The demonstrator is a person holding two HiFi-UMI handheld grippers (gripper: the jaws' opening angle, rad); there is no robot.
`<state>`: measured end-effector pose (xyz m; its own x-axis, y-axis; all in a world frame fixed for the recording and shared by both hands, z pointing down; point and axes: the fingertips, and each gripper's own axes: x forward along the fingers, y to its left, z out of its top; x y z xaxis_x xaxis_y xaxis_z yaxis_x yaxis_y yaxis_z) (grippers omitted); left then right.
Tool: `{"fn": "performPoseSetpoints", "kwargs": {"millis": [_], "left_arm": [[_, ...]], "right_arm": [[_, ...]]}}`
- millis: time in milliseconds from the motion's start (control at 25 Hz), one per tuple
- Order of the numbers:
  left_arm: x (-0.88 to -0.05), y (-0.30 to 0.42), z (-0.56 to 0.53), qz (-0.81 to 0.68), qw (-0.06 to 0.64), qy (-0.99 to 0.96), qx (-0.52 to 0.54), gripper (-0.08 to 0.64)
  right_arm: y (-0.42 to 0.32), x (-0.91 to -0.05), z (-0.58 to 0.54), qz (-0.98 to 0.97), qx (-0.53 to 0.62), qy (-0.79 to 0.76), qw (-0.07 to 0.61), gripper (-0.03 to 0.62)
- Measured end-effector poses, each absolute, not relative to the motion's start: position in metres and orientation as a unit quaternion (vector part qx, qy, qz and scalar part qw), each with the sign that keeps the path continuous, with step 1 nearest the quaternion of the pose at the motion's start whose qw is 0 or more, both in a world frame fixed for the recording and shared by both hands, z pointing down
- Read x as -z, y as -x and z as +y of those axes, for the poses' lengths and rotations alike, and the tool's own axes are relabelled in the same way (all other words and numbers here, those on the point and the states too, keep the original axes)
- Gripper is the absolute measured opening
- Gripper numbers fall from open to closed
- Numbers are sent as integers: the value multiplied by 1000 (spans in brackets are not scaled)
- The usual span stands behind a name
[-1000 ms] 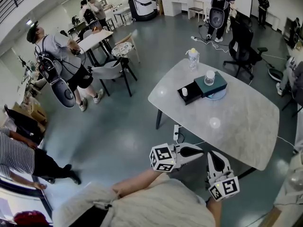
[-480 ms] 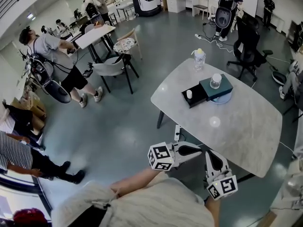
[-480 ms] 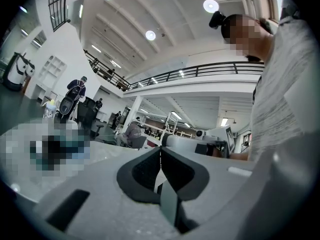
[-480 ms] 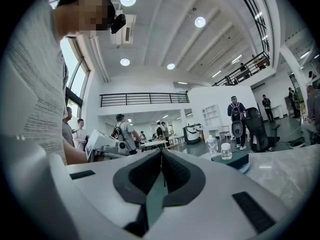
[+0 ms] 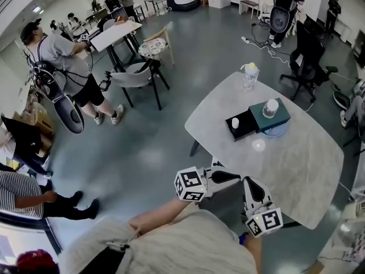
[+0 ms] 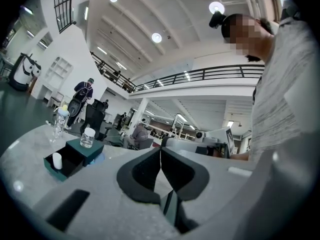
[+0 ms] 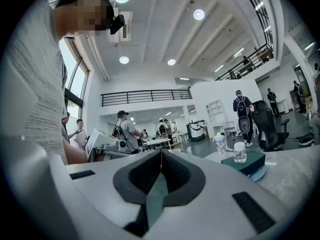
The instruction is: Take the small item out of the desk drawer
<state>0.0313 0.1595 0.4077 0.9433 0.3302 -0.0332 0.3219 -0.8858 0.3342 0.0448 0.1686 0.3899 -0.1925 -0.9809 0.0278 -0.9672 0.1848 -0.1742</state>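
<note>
Both your grippers hang at the near edge of the pale, rounded table [image 5: 296, 158], well apart from the drawer. The left gripper [image 6: 160, 159] has its jaws pressed together tip to tip with nothing between them. The right gripper [image 7: 161, 159] is closed the same way and also empty.

The small white item [image 5: 235, 123] stands upright in the open black drawer [image 5: 245, 129], which is pulled out of a teal box [image 5: 276, 120] towards the table's left edge. A glass jar [image 5: 270, 108] with a white lid stands on top of the box, and a blue disc [image 5: 275, 132] shows from under it on the near side. A clear bottle [image 5: 249, 76] with a yellow top stands beyond the box, near the far rim. A stretch of bare tabletop lies between your grippers and the drawer.

Around the table, a black office chair [image 5: 308, 61] sits past the far corner. A person with a backpack [image 5: 63, 56] stands well off to the left, beside a grey chair [image 5: 134, 81].

In the right gripper view the box is seen from its closed side, so the drawer and the item are hidden there. The left gripper view shows the item only small, near the picture's left edge. What the item is cannot be made out from any view.
</note>
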Motion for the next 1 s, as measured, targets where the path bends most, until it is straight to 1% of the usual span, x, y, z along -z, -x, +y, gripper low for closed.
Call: {"fn": "performPoseSetpoints", "kwargs": {"millis": [320, 600, 800, 1000], "left_arm": [[-409, -37, 70, 163, 171, -972, -6, 17], [-412, -35, 7, 162, 186, -969, 2, 15], [-421, -39, -27, 150, 192, -970, 2, 17], [-430, -59, -49, 129, 200, -971, 5, 17]], "right_arm": [[-46, -396, 80, 774, 80, 627, 27, 11], [-44, -403, 19, 771, 84, 631, -17, 11], [-56, -410, -11, 771, 88, 629, -48, 11], [-82, -418, -34, 778, 94, 617, -73, 11]]}}
